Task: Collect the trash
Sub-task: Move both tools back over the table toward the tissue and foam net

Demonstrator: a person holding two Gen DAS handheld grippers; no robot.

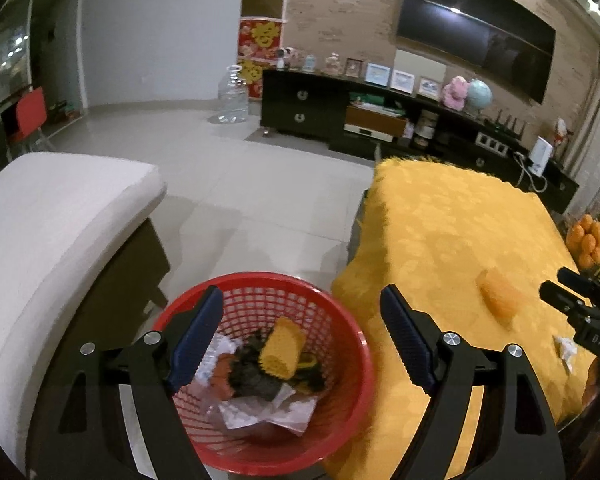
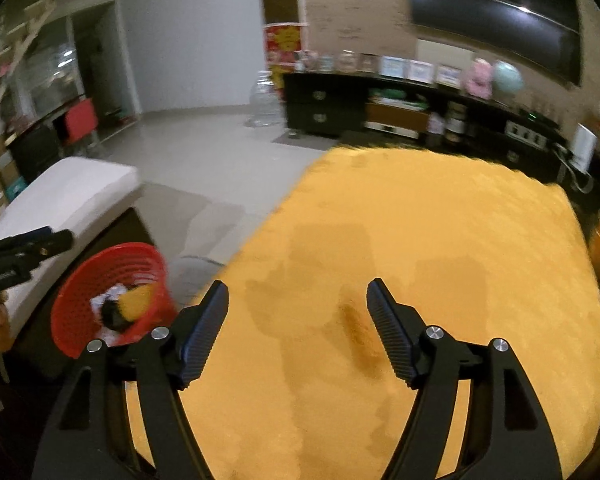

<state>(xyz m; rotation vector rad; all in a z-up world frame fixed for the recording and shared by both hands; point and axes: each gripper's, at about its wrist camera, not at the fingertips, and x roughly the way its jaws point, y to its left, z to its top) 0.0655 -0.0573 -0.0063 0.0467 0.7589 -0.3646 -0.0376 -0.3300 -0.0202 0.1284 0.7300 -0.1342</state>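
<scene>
Hovering over the red mesh wastebasket [image 1: 340,336], the left tool [image 1: 302,334] is spread wide and holds nothing. The wastebasket stands on the floor just beside the counter, which is draped in a yellow cloth [image 1: 452,224]. It already contains a yellow foam fruit net [image 1: 282,348], crumpled white paper [image 1: 268,410] and dark scraps.

Judged from this, collection is partly done. Remaining on the counter:
- a second orange-yellow foam net [image 1: 498,300], lying near the right tool [image 1: 568,286];
- a small crumpled white wrapper [image 1: 565,349], near the counter edge.

The right tool [image 2: 298,330] is likewise spread and empty, directed at the foam net [image 2: 358,330], which is blurred in its own view.

Legible writing: white letters on the right tool body read "DAS". Gold characters on the red wall banner [image 1: 260,38] cannot be read reliably.
</scene>
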